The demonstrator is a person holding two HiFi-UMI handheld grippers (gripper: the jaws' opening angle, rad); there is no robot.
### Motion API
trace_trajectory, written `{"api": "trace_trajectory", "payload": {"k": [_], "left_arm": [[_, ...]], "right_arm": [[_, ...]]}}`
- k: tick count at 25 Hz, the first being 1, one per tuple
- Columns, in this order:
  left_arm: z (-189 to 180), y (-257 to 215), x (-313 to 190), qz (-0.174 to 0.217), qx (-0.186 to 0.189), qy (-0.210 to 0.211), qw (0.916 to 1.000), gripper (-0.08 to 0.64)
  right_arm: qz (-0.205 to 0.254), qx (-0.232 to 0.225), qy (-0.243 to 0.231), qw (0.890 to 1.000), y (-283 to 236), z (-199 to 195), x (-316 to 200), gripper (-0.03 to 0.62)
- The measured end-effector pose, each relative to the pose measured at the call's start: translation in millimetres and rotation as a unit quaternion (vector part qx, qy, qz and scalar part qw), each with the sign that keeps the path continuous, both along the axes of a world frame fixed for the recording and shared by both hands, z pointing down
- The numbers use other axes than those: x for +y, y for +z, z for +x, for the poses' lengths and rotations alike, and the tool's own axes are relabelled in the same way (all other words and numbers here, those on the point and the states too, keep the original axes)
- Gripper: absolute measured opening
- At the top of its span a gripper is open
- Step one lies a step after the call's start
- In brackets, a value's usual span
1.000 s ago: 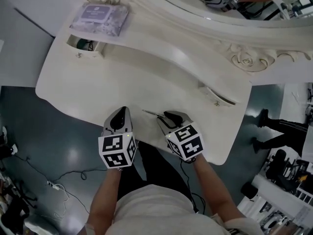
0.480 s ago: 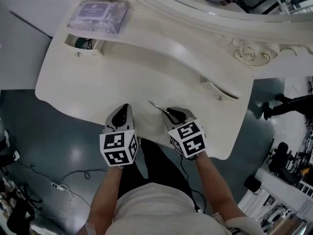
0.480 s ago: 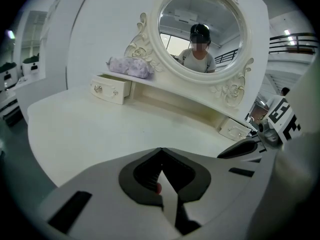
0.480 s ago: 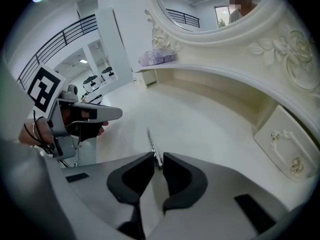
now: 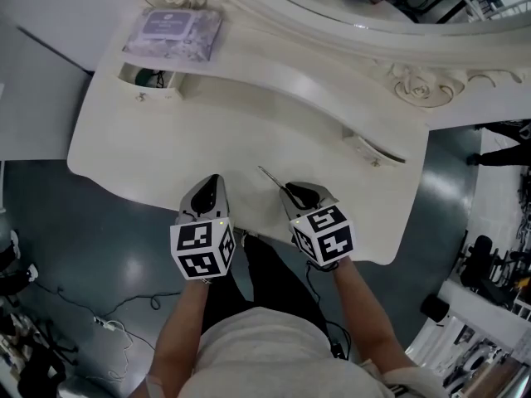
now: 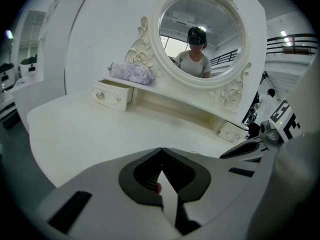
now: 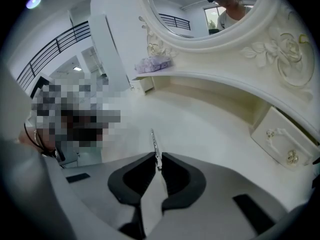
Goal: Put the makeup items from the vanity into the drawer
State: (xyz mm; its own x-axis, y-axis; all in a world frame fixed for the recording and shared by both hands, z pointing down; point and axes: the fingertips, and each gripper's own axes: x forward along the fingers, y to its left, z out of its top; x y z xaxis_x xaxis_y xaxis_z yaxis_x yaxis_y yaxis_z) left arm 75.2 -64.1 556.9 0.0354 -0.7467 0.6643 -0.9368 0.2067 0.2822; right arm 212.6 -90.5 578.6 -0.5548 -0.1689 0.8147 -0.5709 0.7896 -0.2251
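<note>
Closing over the last second, the right gripper [image 7: 158, 159] now pinches the thin silvery metal makeup tool [image 7: 154, 145], which juts forward near the front of the cream-white vanity top [image 5: 207, 131]. Just beside it, the left gripper [image 6: 161, 151] hangs with jaws together, empty.

White vanity tabletop [image 5: 207, 139], curved along the front edge. At the back, a raised shelf [image 5: 274, 77] over two small drawers: left drawer [image 5: 149, 80] pulled open, right drawer [image 5: 373, 149] slightly ajar. On the shelf's left end, a flat lavender packet [image 5: 172, 30]. Near the front edge, a slim metal tool [image 5: 270, 179]; contact with the surface unclear.
</note>
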Motion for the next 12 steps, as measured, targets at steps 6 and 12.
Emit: {"api": "trace_trajectory", "payload": {"k": [6,12], "left_arm": [[-14,-13,4,0.010,-0.004,0.007,0.9999,0.006],[-33,-30,4,0.025,-0.008,0.018,0.9995,0.005]], "right_arm": [[0.010,-0.007,0.018,1.000,-14,-12,3,0.049],[0.023,-0.016,0.033,0.999,-30,-33,7,0.049]]}}
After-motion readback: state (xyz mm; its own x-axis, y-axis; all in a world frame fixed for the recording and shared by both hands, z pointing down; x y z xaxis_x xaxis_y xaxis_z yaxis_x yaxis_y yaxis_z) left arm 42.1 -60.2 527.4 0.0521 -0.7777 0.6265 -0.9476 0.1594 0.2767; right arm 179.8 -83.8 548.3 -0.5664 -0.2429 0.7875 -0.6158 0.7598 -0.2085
